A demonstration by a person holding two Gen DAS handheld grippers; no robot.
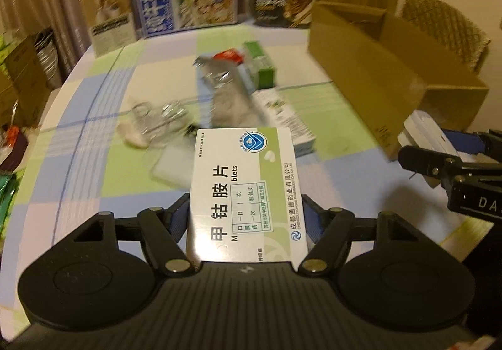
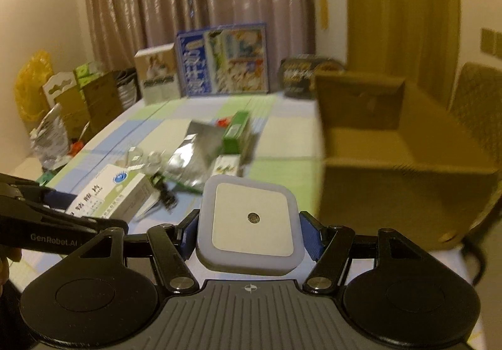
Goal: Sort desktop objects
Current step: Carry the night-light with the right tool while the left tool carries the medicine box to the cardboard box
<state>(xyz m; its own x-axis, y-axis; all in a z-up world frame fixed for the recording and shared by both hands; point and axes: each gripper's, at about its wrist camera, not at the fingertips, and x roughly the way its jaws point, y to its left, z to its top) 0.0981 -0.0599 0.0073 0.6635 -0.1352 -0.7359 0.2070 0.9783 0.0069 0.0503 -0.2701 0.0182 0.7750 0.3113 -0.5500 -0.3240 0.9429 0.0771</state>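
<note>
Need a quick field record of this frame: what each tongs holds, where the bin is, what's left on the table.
left tongs: shut on white medicine box
right tongs: shut on square night light
cardboard box: open, on the table's right side, ahead of the right tongs
left on table: silver foil pouch, green carton, clear plastic pieces
table cover: checked cloth
image quality: motion blur, small items unclear

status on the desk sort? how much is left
Done: nothing visibly; the cardboard box interior that shows looks bare. In hand: left claw grips the white medicine box, right claw grips the square white night light. Left: foil pouch, green carton, clear plastic bits remain on the table.
</note>
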